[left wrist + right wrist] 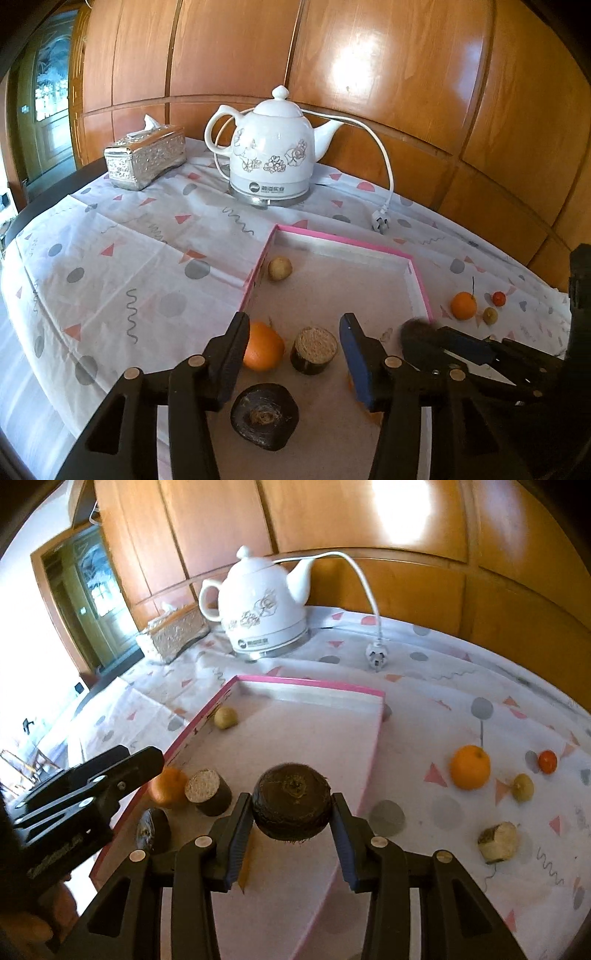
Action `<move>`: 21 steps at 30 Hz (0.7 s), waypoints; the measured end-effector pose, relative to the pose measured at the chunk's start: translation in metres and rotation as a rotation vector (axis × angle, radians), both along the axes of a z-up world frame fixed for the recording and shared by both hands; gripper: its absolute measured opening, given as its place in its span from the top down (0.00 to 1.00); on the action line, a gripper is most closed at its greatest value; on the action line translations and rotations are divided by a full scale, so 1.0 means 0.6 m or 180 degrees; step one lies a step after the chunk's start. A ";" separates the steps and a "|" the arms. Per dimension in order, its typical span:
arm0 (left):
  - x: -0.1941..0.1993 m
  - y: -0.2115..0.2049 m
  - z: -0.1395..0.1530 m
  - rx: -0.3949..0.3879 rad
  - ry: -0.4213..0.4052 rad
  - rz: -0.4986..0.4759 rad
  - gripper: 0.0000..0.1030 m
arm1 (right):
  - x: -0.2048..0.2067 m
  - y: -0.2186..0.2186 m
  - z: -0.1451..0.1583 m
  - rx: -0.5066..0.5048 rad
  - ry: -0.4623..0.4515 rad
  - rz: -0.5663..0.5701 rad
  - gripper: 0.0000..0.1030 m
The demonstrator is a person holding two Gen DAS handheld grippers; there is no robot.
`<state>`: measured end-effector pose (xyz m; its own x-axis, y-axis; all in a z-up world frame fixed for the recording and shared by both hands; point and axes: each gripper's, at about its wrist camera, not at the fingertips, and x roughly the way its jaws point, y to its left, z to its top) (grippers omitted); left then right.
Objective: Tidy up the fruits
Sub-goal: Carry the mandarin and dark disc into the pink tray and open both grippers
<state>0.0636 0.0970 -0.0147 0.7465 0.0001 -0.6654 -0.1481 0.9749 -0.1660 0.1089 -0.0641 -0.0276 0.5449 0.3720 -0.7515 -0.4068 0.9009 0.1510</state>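
A pink-rimmed tray (pixel 347 242) (pixel 314 682) lies on the patterned cloth. In it are an orange (pixel 263 347) (pixel 168 781), a cut dark stump piece (pixel 314 349) (pixel 207 790), a dark round piece (pixel 264 415) (pixel 153 829) and a small tan fruit (pixel 279 268) (pixel 225 717). My left gripper (pixel 295 350) is open above the tray's near end, the orange and the stump between its fingers. My right gripper (pixel 291 812) is shut on a dark round fruit (pixel 291 806) (pixel 415 330), held above the tray.
On the cloth right of the tray lie an orange (pixel 470 767) (pixel 463 305), a small red fruit (pixel 547 761) (pixel 499 298), a small tan fruit (pixel 523 787) (pixel 489 316) and a pale cut piece (pixel 498 842). A white kettle (pixel 271 151) (pixel 260 605), its plug (pixel 376 656) and a tissue box (pixel 146 157) stand behind.
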 end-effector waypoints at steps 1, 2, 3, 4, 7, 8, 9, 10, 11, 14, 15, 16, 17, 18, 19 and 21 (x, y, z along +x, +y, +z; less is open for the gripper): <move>-0.002 0.000 -0.001 -0.0011 0.0004 -0.0002 0.49 | -0.003 0.002 -0.001 -0.0010 -0.0008 -0.0001 0.58; -0.004 -0.002 -0.002 -0.0017 0.0010 -0.0011 0.49 | -0.005 0.003 -0.002 -0.0006 -0.0008 -0.0003 0.58; -0.005 -0.003 -0.003 -0.0014 0.0020 -0.0017 0.49 | -0.008 0.002 -0.003 -0.0003 -0.0010 -0.0013 0.58; -0.006 -0.004 -0.004 -0.0012 0.0027 -0.0016 0.49 | -0.011 -0.001 -0.003 -0.0002 -0.0015 -0.0036 0.58; -0.009 -0.009 -0.006 -0.0030 0.0043 -0.0018 0.49 | -0.019 -0.016 -0.005 0.0014 -0.0014 -0.0119 0.58; -0.011 -0.011 -0.007 -0.0026 0.0047 -0.0020 0.49 | -0.021 -0.021 -0.003 0.0017 -0.0017 -0.0143 0.58; -0.012 -0.013 -0.007 -0.0024 0.0048 -0.0027 0.49 | -0.025 -0.028 -0.003 0.0025 -0.0024 -0.0186 0.58; -0.014 -0.016 -0.007 -0.0025 0.0050 -0.0040 0.49 | -0.027 -0.033 -0.003 0.0030 -0.0029 -0.0213 0.58; -0.015 -0.018 -0.008 -0.0024 0.0050 -0.0051 0.49 | -0.030 -0.038 -0.002 0.0035 -0.0042 -0.0245 0.58; -0.017 -0.028 -0.008 -0.0009 0.0064 -0.0097 0.49 | -0.040 -0.056 -0.001 0.0042 -0.0083 -0.0351 0.58; -0.018 -0.030 -0.008 -0.0010 0.0065 -0.0111 0.49 | -0.042 -0.061 -0.001 0.0048 -0.0085 -0.0375 0.58; -0.019 -0.034 -0.008 -0.0009 0.0067 -0.0130 0.49 | -0.045 -0.064 0.000 0.0045 -0.0090 -0.0394 0.58; -0.020 -0.037 -0.008 -0.0003 0.0067 -0.0148 0.49 | -0.048 -0.070 0.001 0.0031 -0.0108 -0.0422 0.58; -0.021 -0.041 -0.008 0.0004 0.0066 -0.0165 0.49 | -0.051 -0.072 0.001 0.0020 -0.0123 -0.0443 0.58; -0.022 -0.044 -0.008 0.0007 0.0064 -0.0180 0.49 | -0.055 -0.079 0.002 0.0014 -0.0138 -0.0474 0.58; -0.022 -0.051 -0.008 0.0017 0.0076 -0.0220 0.49 | -0.060 -0.090 0.002 0.0025 -0.0137 -0.0525 0.58</move>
